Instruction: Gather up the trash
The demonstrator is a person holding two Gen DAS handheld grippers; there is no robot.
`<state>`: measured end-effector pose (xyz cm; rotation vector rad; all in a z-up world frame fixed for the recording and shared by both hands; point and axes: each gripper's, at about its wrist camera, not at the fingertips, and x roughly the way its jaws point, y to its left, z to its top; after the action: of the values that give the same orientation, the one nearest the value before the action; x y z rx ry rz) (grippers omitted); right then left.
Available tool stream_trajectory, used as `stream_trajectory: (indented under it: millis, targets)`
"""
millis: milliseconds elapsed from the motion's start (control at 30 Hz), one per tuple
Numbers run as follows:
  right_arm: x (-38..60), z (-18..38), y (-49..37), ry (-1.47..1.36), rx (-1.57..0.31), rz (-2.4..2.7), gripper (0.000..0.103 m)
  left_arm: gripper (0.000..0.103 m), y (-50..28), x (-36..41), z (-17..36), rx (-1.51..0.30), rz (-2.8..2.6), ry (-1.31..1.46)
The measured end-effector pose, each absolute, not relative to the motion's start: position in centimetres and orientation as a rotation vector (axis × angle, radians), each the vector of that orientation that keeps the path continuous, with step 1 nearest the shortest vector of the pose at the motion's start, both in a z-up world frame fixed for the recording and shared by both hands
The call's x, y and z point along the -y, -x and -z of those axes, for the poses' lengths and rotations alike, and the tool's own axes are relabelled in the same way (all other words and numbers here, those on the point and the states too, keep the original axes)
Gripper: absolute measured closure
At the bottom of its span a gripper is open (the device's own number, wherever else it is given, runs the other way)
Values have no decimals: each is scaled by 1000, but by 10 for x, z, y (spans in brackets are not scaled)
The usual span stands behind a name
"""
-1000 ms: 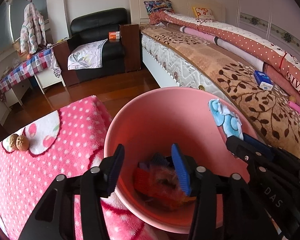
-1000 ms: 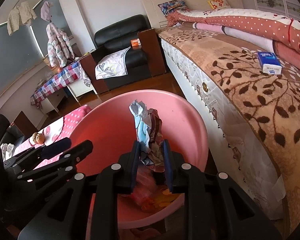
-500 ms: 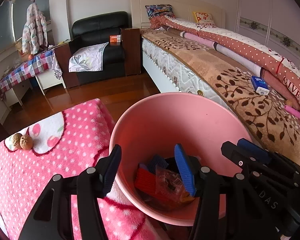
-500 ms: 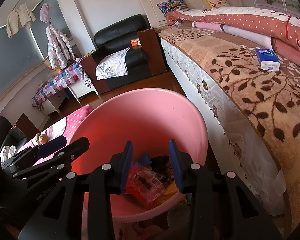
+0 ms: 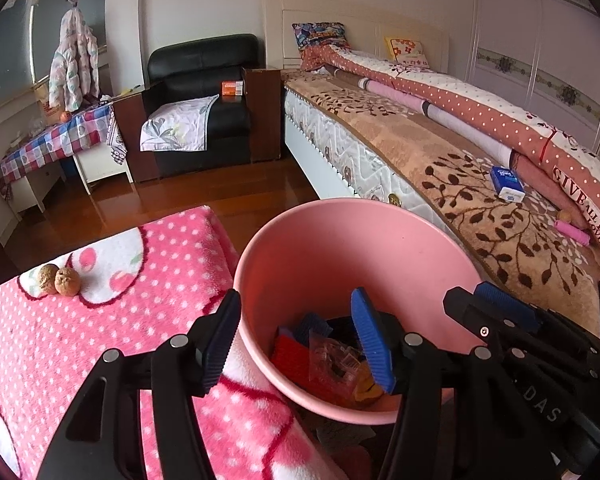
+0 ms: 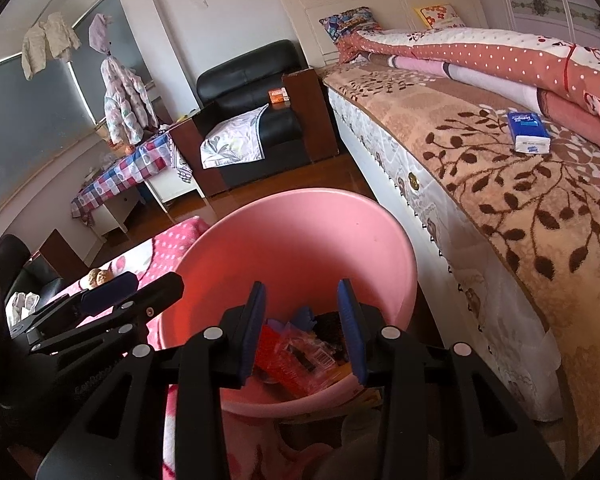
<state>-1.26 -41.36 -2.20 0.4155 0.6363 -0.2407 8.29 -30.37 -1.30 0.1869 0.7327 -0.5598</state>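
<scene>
Trash (image 6: 300, 354) lies in the pink bin (image 5: 340, 232) just below both grippers. Left gripper (image 5: 296, 336) has just been opening, wide and empty; right gripper (image 6: 302, 330) is half open, empty. Lift clear of the rim before reaching. Walnuts (image 5: 58, 279) sit on the pink blanket (image 5: 80, 344); a tissue pack (image 6: 528, 132) lies on the bed (image 6: 500, 208) beyond.

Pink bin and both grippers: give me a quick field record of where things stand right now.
bin: pink bin, wrappers in its bottom
left gripper: open, empty, straddling the bin's near rim
right gripper: open, empty, above the bin
walnuts: two on the pink dotted blanket
tissue pack: on the bed
</scene>
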Motion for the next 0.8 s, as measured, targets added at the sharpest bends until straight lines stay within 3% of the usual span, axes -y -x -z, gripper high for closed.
stream_trajectory:
  millis: [800]
  targets:
    - [360,-6,43,-334,-548,234,65,45,-66,252,-9,-701,514,-108]
